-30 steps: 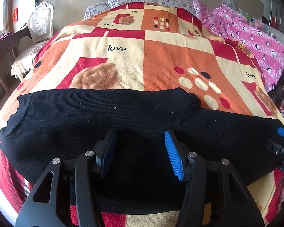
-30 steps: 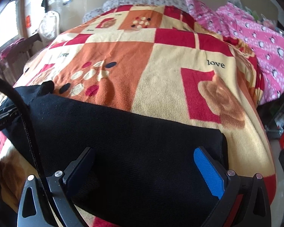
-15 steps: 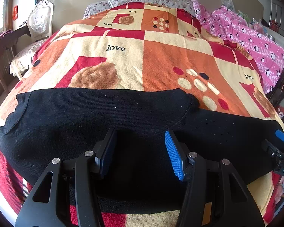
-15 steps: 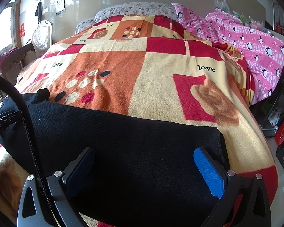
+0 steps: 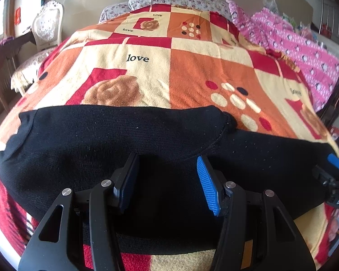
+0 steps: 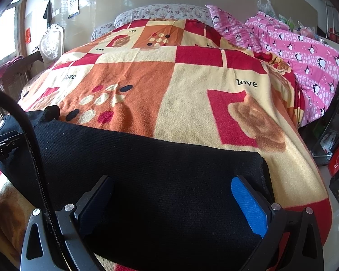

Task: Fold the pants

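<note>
Black pants (image 5: 106, 140) lay across the near edge of the blanket (image 5: 192, 72); above them, left gripper (image 5: 167, 178) and right gripper (image 6: 171, 201) fingers stood spread.

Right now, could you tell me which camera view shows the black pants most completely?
The left wrist view: the black pants stretch nearly edge to edge across the blanket, their overlapping layers visible. The right wrist view shows mainly one squared end.

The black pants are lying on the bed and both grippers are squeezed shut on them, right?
Not quite. The black pants do lie on the bed blanket, but both grippers are open. The left wrist view shows the left gripper with its fingers apart, and the right wrist view shows the right gripper the same.
</note>
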### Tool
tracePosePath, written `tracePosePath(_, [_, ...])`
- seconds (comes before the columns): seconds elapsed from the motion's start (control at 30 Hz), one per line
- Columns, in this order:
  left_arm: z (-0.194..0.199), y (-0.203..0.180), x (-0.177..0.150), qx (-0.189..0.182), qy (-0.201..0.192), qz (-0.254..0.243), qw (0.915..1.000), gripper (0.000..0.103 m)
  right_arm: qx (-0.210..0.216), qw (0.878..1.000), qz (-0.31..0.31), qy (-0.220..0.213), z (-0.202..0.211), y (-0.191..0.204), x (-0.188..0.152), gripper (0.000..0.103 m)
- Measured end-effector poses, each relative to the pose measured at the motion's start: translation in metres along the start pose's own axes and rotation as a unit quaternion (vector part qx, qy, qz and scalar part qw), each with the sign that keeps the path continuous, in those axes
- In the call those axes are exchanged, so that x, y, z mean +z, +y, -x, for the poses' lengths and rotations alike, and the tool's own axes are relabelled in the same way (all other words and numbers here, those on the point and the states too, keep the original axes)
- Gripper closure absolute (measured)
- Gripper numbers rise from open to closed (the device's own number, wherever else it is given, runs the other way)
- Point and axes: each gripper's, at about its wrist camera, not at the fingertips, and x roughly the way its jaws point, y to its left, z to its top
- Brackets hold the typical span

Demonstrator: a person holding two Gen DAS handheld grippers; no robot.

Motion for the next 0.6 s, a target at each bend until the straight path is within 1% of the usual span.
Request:
tracePosePath(0.1, [0.002, 0.013, 0.0, -0.04, -0.008, 0.033, 0.9986, 0.05, 0.0, 1.0, 0.0, -0.001, 0.0, 0.0, 0.0, 0.0])
tracePosePath(0.17, [0.004, 0.022, 0.0, -0.069, -0.013, 0.057, 0.9959, 0.05, 0.001, 1.0, 0.0, -0.003, 0.001, 0.001, -0.001, 0.0])
tracePosePath(0.2, [0.004, 0.025, 0.0, -0.08, -0.015, 0.067, 0.9944, 0.05, 0.003, 1.0, -0.001, -0.008, 0.003, 0.001, -0.001, 0.004])
tracePosePath(0.23, [0.004, 0.028, 0.0, -0.089, -0.017, 0.075, 0.9931, 0.05, 0.005, 1.0, -0.005, -0.028, 0.009, -0.002, -0.004, 0.018])
tracePosePath(0.27, [0.005, 0.029, 0.0, -0.093, -0.018, 0.081, 0.9922, 0.05, 0.015, 0.999, -0.011, -0.051, 0.015, -0.005, -0.008, 0.023])
tracePosePath(0.3, [0.005, 0.028, 0.0, -0.095, -0.018, 0.082, 0.992, 0.05, 0.028, 0.996, -0.021, -0.079, 0.025, -0.009, -0.013, 0.023])
tracePosePath(0.33, [0.006, 0.027, 0.0, -0.092, -0.019, 0.08, 0.9923, 0.05, 0.032, 0.995, -0.024, -0.095, 0.031, -0.011, -0.016, 0.02])
tracePosePath(0.37, [0.006, 0.025, 0.0, -0.089, -0.019, 0.078, 0.9928, 0.05, 0.033, 0.994, -0.026, -0.102, 0.034, -0.012, -0.019, 0.017])
tracePosePath(0.4, [0.007, 0.024, 0.0, -0.086, -0.018, 0.075, 0.9933, 0.05, 0.032, 0.995, -0.023, -0.088, 0.033, -0.012, -0.02, 0.013])
tracePosePath(0.47, [0.006, 0.022, 0.0, -0.082, -0.018, 0.071, 0.9939, 0.05, 0.044, 0.998, -0.013, -0.047, 0.023, -0.01, -0.021, 0.013])
tracePosePath(0.57, [0.007, 0.022, 0.0, -0.083, -0.018, 0.072, 0.9938, 0.05, 0.033, 0.999, 0.008, -0.036, 0.02, -0.007, -0.02, 0.009])
tracePosePath(0.6, [0.007, 0.023, 0.0, -0.084, -0.018, 0.073, 0.9936, 0.05, 0.024, 0.999, 0.015, -0.027, 0.016, -0.006, -0.017, 0.005])
